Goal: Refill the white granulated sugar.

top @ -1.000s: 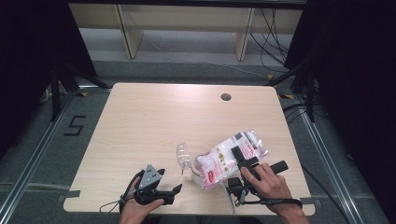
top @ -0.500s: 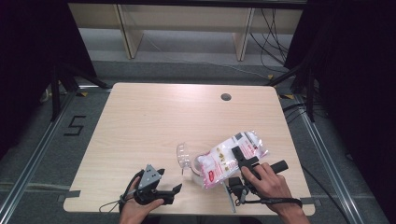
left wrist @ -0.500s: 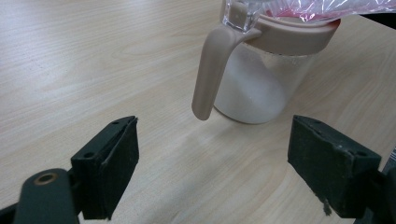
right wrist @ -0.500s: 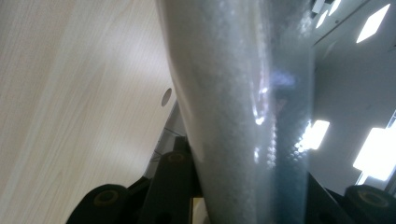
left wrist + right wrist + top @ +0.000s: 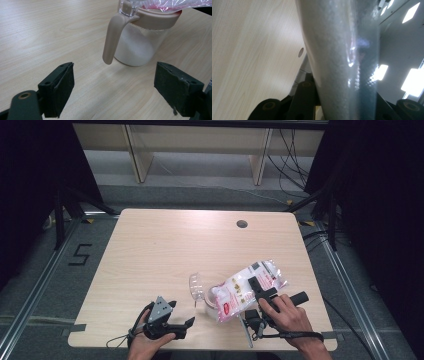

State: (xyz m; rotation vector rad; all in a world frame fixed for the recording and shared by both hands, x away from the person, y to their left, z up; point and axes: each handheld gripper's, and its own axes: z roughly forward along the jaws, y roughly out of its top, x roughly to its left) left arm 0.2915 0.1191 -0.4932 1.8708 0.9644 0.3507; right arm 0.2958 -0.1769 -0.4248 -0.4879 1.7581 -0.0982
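Note:
A glass jar [image 5: 136, 47] with a beige rim and handle [image 5: 112, 40] holds white granules. It stands near the table's front edge [image 5: 212, 299], and its clear flip lid [image 5: 196, 287] is swung open to the left. A white and pink plastic bag [image 5: 239, 290] lies tilted over the jar's mouth. My right gripper [image 5: 261, 287] is shut on the bag's upper part, and the bag's film [image 5: 337, 62] runs up between its jaws. My left gripper [image 5: 182, 315] is held low on the table left of the jar. It is open [image 5: 113, 77], facing the jar's handle and touching nothing.
The light wooden table [image 5: 165, 250] has a round cable hole [image 5: 242, 224] at the back right. Beyond the far edge are wooden shelf legs [image 5: 134, 155] and cables on the grey floor. Metal rails [image 5: 345, 285] run along both sides.

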